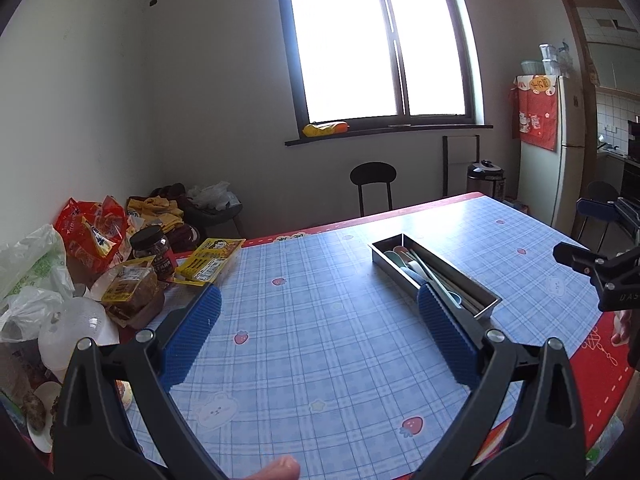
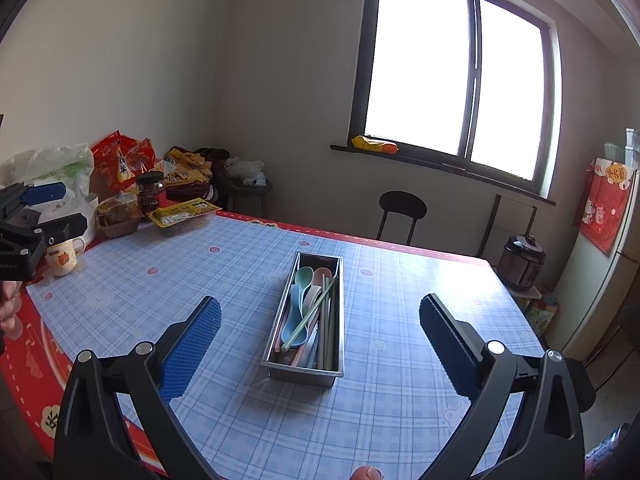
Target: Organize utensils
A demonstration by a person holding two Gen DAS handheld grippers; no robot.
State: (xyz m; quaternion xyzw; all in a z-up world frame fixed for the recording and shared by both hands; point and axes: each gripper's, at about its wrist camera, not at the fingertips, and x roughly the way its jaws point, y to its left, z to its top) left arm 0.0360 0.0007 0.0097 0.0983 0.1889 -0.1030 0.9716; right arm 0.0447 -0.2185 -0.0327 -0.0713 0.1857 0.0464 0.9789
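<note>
Daylit kitchen worktop [image 2: 224,264], blue-checked: the metal tray [image 2: 280,368] at frame centre already holds spoons [image 2: 298,312] and chopsticks [image 2: 326,320]. Left gripper [image 1: 318,326] and right gripper [image 2: 320,334] hover empty, jaws wide; little seems left.

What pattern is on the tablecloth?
Light blue plaid with small strawberries and bears on the tablecloth; clearest in the right wrist view.

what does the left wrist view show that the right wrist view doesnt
Only the left wrist view shows the doorway into the kitchen and a plate of food at the table's near left corner. Only the right wrist view shows the mug with an orange print. Both show the metal tray holding spoons and chopsticks, the snack pile, the window, and open grippers.
</note>
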